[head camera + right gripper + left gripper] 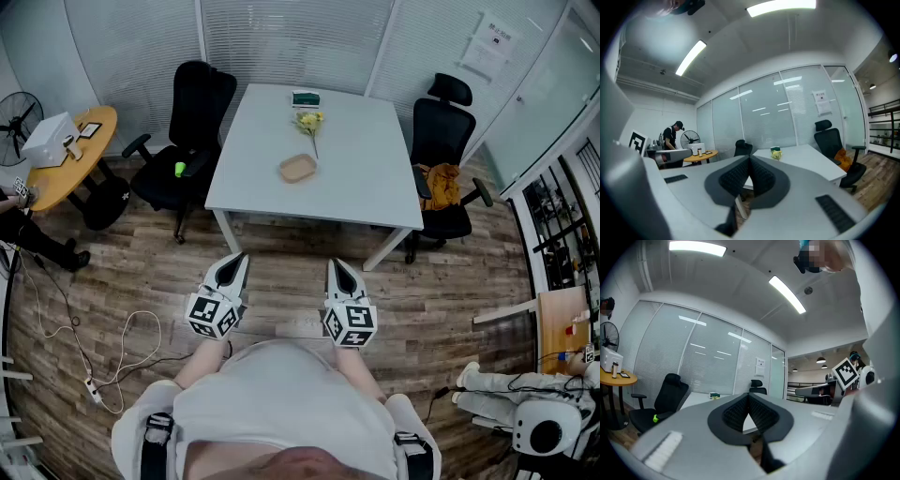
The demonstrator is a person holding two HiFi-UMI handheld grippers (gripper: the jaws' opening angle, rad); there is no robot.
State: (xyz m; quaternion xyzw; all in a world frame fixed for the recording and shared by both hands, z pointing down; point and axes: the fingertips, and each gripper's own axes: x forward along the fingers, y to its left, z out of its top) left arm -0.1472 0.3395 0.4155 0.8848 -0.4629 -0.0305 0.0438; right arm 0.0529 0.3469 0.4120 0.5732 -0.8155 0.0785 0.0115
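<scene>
**Count of things, by kind.**

- **Grippers, two:** the left gripper and the right gripper, both near.
- **Tables, two:** one white table at centre and one round wooden table at far left.
- **Black office chairs, two:** a left chair and a right chair, one at each side of the white table.
- **Things on the white table, three:** one tan dish, one yellow flower and one green box.
- **At the far left, two:** one fan and one white box.
- **On the right chair, one:** an orange bag.
- **On the far glass wall, one:** a paper notice.
- **On the near left floor, one:** a power strip.
</scene>
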